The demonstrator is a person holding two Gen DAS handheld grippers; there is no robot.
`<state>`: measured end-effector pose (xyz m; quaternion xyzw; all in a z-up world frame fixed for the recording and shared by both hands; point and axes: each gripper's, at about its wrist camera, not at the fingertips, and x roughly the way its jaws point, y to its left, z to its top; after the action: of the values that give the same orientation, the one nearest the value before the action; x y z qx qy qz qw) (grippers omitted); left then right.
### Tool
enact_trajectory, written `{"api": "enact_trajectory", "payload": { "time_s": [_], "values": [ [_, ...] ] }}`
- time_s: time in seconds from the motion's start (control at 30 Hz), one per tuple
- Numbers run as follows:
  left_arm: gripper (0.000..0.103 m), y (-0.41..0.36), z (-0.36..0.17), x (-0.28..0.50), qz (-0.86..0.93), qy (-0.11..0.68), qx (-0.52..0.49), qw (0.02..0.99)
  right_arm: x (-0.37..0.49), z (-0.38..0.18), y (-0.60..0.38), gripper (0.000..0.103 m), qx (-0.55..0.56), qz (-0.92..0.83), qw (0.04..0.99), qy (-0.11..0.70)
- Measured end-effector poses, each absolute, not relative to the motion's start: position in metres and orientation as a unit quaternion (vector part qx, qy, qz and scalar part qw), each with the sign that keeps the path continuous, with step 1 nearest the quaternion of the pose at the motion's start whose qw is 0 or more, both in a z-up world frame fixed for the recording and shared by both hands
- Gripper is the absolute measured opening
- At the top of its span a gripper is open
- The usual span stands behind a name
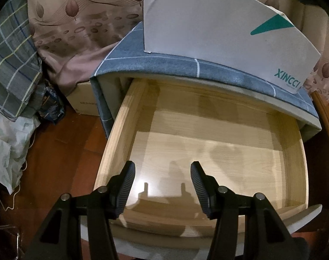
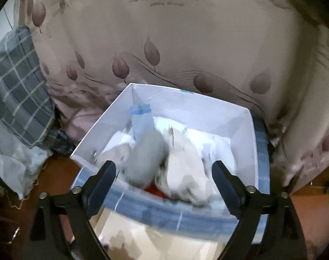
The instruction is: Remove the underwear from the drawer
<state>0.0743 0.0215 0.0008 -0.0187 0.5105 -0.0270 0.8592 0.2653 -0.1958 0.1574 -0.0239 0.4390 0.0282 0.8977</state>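
The left gripper (image 1: 162, 169) is spread wide over the bare drawer (image 1: 207, 143), and the right gripper (image 2: 164, 171), spread too, hangs over the box (image 2: 186, 106) holding the blurry underwear (image 2: 147, 160).

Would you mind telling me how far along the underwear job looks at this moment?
Done: the light wooden drawer is pulled open, and the part in view is bare. A blurred grey-and-blue garment lies among pale cloth in the white cardboard box on the blue-checked cabinet top. In hand: nothing; the left gripper and right gripper are both open. Left: apparently only closing the drawer, if that is required.
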Motion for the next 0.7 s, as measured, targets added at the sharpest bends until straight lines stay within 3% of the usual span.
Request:
{"api": "enact_trajectory", "payload": {
  "time_s": [0.13,0.37,0.7],
  "values": [
    [0.054,0.019,0.002,0.073,-0.033,0.504,-0.015,0.863,0.207,0.159,-0.217,0.1,-0.003,0.02,0.9,0.435],
    [0.054,0.012,0.005,0.067,-0.049,0.498,-0.002,0.866,0.116,0.09,-0.253,0.101,0.028,-0.04,0.883,0.467],
    [0.055,0.002,0.006,0.05,-0.062,0.496,0.019,0.866,0.08,0.009,-0.264,0.1,0.042,-0.071,0.863,0.499]
  ]
}}
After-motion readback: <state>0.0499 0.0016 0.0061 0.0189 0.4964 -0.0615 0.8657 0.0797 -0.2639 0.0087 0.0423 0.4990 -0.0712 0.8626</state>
